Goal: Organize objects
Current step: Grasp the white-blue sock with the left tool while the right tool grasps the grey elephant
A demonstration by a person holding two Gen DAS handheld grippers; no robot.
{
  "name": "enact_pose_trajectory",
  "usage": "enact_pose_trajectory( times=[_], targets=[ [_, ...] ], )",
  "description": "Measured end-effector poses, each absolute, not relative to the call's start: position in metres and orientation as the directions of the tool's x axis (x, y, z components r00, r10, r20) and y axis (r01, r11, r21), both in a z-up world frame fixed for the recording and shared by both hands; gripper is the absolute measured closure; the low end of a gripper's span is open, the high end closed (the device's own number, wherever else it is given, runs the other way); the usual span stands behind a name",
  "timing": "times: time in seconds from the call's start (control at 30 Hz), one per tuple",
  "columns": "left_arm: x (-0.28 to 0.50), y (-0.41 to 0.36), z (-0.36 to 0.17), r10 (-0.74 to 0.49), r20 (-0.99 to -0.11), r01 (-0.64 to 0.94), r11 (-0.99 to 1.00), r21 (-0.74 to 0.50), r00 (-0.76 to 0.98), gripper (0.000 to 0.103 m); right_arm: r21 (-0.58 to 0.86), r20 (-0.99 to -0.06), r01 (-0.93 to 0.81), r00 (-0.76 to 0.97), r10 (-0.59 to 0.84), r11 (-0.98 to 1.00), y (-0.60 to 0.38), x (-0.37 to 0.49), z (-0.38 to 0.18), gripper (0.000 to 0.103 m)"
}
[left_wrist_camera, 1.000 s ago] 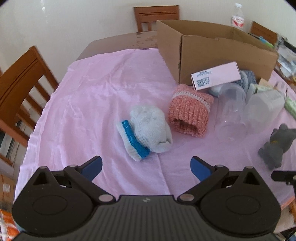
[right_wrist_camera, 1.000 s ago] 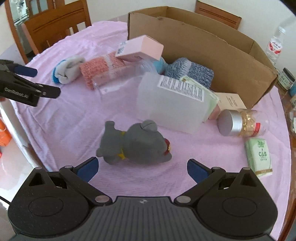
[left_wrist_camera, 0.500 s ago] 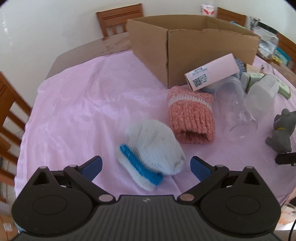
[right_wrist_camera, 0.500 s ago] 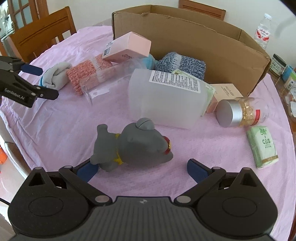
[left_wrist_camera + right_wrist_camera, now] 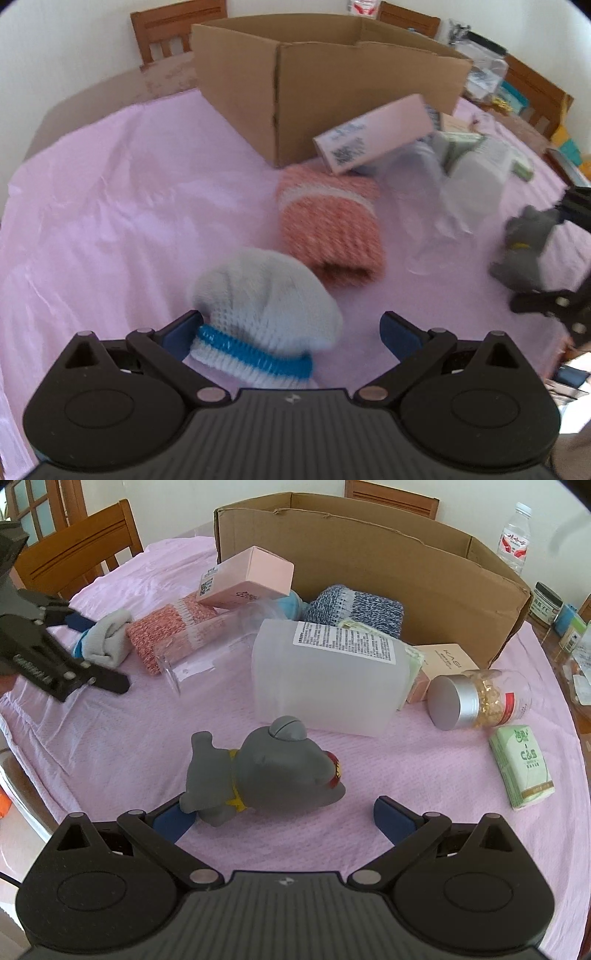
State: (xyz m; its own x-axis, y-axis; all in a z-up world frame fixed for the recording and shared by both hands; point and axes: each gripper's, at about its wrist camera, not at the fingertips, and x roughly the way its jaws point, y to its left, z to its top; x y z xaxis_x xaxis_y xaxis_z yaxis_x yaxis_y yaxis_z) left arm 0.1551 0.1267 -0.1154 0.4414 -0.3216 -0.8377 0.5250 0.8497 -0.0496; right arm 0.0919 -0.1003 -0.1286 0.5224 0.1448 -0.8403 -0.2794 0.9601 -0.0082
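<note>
A white sock roll with a blue cuff [image 5: 266, 317] lies between the spread fingers of my left gripper [image 5: 291, 328], which stands open around it. Beyond it lies a pink knitted roll [image 5: 328, 229]. A grey plush toy [image 5: 266, 771] lies on the pink cloth between the fingers of my right gripper [image 5: 284, 816], also open. An open cardboard box [image 5: 369, 554] stands at the back. In the right wrist view the left gripper [image 5: 88, 653] straddles the white sock roll [image 5: 107, 638].
Strewn before the box: a pink carton [image 5: 247, 579], a clear cup [image 5: 207, 646], a translucent plastic jug [image 5: 328, 679], a blue knitted roll [image 5: 358, 609], a pill jar [image 5: 480, 701] and a green tissue pack [image 5: 521, 768]. Wooden chairs [image 5: 81, 550] ring the table.
Both grippers moved forward: the left one now has the white sock between its fingers, and the right one has closed in around the grey plush toy. Both stayed open.
</note>
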Motion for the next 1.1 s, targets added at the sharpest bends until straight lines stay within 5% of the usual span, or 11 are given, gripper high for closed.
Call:
enact_pose_trajectory(
  times=[0.33,0.67,0.9,1.1],
  targets=[
    [0.157,0.129,-0.119,-0.298,-0.816,0.486,0.874,-0.025,0.495,0.005,-0.01,-0.847,-0.281,0.512,0.141,0.96,-0.099,0.094,-0.13,0.0],
    [0.154,0.132,-0.115,-0.282,-0.808,0.472,0.882,-0.007,0.516,0.021,0.005,-0.846,-0.261,0.513,0.144,0.965,-0.097,0.102,-0.126,0.001],
    [0.153,0.134,-0.112,-0.281,-0.808,0.465,0.885,-0.009,0.517,0.028,0.005,-0.839,-0.283,0.521,0.158,0.959,-0.092,0.102,-0.119,0.018],
    [0.153,0.133,-0.107,-0.278,-0.812,0.465,0.885,-0.01,0.513,0.031,-0.009,-0.849,-0.285,0.509,0.143,0.958,-0.092,0.102,-0.114,0.019]
  ],
)
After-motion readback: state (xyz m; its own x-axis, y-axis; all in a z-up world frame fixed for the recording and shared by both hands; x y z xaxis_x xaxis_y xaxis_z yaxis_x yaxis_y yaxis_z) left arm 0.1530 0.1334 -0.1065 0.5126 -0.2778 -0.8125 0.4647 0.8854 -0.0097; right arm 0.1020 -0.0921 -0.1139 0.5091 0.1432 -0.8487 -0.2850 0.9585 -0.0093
